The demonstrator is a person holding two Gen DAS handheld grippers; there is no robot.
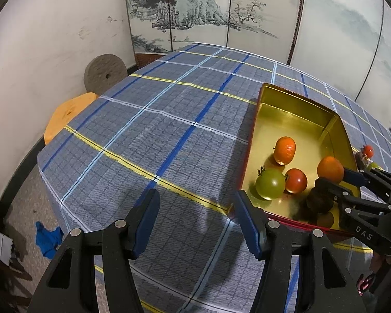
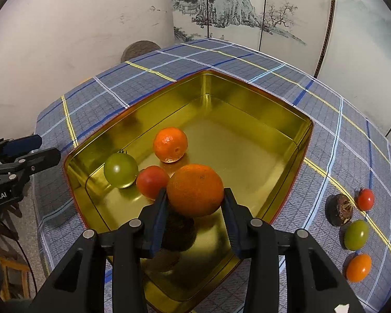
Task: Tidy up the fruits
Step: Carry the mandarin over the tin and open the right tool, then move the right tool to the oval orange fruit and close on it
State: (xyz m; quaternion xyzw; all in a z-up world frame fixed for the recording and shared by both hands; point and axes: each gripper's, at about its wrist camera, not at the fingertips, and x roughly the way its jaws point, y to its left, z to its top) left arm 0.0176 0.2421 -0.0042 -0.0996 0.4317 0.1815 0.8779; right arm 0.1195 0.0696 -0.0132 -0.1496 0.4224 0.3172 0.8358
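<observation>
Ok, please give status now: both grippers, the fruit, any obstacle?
Right gripper shut on orange over gold tin. Left gripper open, empty. Dark fruit directly beneath.

A table (image 2: pixel 247 60) under a blue plaid cloth (image 1: pixel 143 135) carries a gold tin (image 2: pixel 260 109) at centre; at lower right lie a red tomato (image 2: pixel 365 199), brown fruit (image 2: pixel 340 210), green tomato (image 2: pixel 356 234) and orange (image 2: pixel 358 267).

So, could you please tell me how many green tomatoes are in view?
2. One green tomato lies inside the gold tin, beside a red tomato; the other green tomato lies on the tablecloth, right of the tin. Others could be hidden.
</observation>
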